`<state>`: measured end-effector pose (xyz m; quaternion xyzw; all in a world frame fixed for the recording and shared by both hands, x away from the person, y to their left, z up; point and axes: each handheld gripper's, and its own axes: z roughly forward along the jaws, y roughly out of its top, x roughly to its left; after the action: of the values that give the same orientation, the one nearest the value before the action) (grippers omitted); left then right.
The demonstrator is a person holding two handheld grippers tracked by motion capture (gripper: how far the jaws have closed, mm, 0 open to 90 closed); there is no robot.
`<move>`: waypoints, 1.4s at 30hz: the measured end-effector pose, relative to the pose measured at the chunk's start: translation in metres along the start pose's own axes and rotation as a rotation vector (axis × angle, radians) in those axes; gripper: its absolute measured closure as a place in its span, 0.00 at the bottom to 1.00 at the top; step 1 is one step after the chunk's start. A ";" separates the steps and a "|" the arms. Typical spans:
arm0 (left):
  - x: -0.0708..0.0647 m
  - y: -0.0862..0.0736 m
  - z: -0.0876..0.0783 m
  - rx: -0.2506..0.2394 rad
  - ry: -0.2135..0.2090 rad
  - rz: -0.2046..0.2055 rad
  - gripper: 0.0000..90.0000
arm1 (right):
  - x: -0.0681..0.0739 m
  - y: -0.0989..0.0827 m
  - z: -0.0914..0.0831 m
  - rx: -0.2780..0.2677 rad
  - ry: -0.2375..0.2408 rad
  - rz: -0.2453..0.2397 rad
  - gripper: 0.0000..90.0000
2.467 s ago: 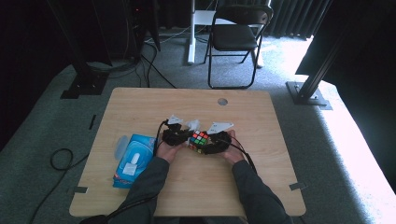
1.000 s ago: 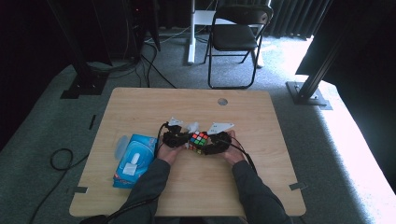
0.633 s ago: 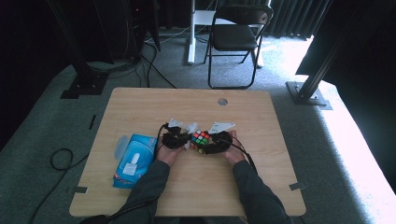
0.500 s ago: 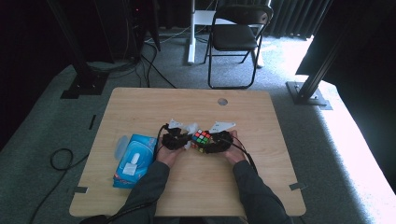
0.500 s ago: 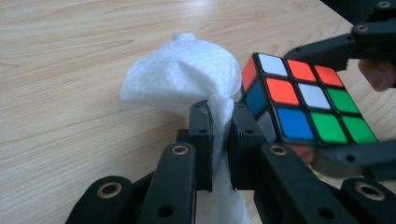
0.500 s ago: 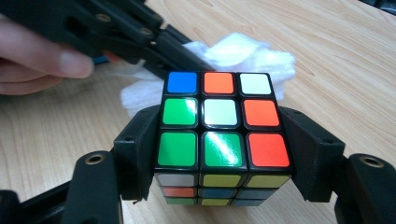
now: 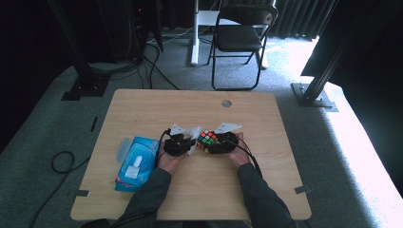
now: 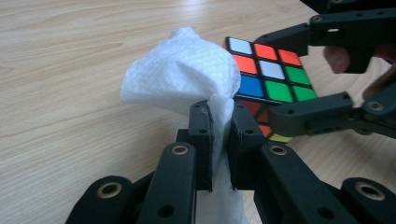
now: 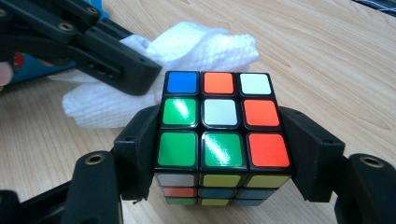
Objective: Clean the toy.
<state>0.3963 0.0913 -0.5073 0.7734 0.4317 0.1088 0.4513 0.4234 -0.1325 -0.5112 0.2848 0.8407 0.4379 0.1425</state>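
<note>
We see the cube (image 9: 219,135) as a scrambled 3x3 w/ black edges: top face shows blue, orange, white in the far row, green, white, orange mid, green, green, orange near; the front side runs white/yellow, orange/blue, green/yellow/blue. It sits near the centre of the wooden surface (image 7: 142,109), just at 3 o'clock of the wipe (image 8: 187,74), a crumpled white textured sheet.

Right gripper (image 9: 219,154): jaws fairly wide, clamped on the cube's two opposite sides. Left gripper (image 8: 219,140): jaws nearly closed, pinching a twisted fold of the wipe, w/ the rest puffing out above the tips.

In the high view we get the layout: both hands (image 7: 171,159) side by side, a blue wipes pack (image 7: 138,161) at 9 o'clock of the left gripper, a chair (image 7: 240,38) off at 12 o'clock beyond the surface. The cube's colours are tiny there. The gripper views give the sticker detail and the pinch; the left gripper view shows the wipe touching the cube's corner.
</note>
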 end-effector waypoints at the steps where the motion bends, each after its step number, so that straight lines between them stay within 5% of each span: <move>1: -0.001 -0.001 0.000 0.000 -0.003 0.002 0.91 | 0.000 0.000 0.000 0.000 -0.004 0.000 0.38; 25: -0.021 -0.014 0.013 0.053 -0.076 0.079 0.91 | -0.001 0.006 0.003 -0.031 -0.032 0.056 0.38; 35: -0.040 -0.012 0.020 0.061 -0.108 0.149 0.91 | 0.000 0.008 0.005 -0.029 -0.046 0.059 0.38; 42: -0.040 -0.009 0.019 0.059 -0.104 0.164 0.91 | 0.000 0.007 0.005 -0.031 -0.040 0.063 0.38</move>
<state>0.3777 0.0516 -0.5166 0.8238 0.3459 0.0926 0.4396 0.4287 -0.1263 -0.5083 0.3176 0.8215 0.4492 0.1500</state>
